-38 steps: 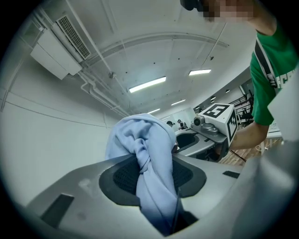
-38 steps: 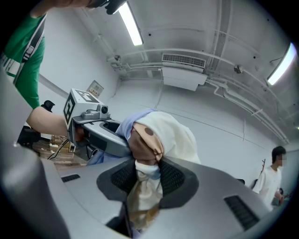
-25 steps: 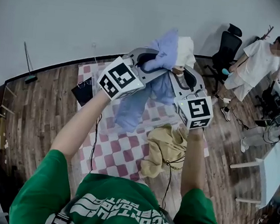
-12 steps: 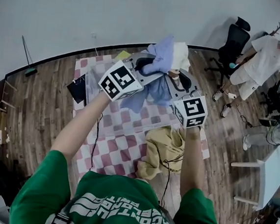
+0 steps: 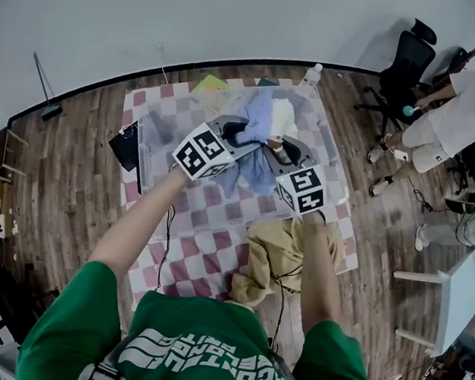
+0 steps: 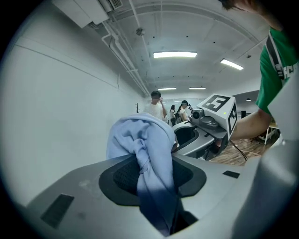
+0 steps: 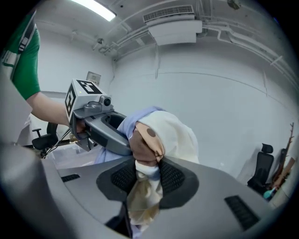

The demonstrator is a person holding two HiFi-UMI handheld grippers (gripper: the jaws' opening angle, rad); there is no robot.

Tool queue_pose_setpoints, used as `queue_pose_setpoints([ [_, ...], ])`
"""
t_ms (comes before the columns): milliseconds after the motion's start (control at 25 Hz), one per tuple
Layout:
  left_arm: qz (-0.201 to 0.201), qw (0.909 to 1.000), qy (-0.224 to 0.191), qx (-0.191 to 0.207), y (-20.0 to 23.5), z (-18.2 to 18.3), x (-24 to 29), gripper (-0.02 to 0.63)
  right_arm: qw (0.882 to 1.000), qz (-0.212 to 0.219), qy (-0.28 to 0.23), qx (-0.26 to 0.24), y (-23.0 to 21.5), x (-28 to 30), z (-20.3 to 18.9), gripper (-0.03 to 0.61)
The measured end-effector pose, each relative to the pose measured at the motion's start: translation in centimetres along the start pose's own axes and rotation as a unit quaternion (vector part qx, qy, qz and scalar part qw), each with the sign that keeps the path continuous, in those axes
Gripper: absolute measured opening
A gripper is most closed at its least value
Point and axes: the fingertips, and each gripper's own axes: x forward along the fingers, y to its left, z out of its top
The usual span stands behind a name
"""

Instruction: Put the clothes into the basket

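Blue-and-cream garment point(image 5: 258, 137) hangs bunched over the clear basket point(image 5: 153, 138), at 12 o'clock from you. Your left gripper point(image 6: 150, 173) clamps its blue fold and your right gripper point(image 7: 145, 179) its cream fold, probably so it drops in whole. Tan garment point(image 5: 280, 249) lies at its 5 o'clock.

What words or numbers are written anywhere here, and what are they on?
Green shirt, white print on the back: upside down and too warped to read.
Marker cubes: only black-and-white square patterns, no words.
Nothing else shows writing that can be read.
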Motion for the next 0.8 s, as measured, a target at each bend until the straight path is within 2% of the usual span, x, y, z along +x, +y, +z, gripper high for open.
queue_pose_setpoints([
  [240,-0.01,0.9978,0.045,-0.047,0.7,-6.4,1.8,0.155,0.997,0.049,0.06,0.02,1.2,3.5,-5.6,0.124],
  [440,-0.015,0.9934,0.079,-0.082,1.6,-11.1,3.1,0.155,0.989,0.088,0.114,0.027,1.9,6.5,-9.6,0.124],
  [600,-0.014,0.9874,0.105,-0.117,2.1,-15.1,4.1,0.155,0.977,0.127,0.166,0.033,2.6,8.8,-13.0,0.124],
  [800,-0.022,0.9751,0.146,-0.165,1.4,-20.6,5.1,0.155,0.953,0.179,0.236,0.058,4.5,10.8,-18.0,0.124],
])
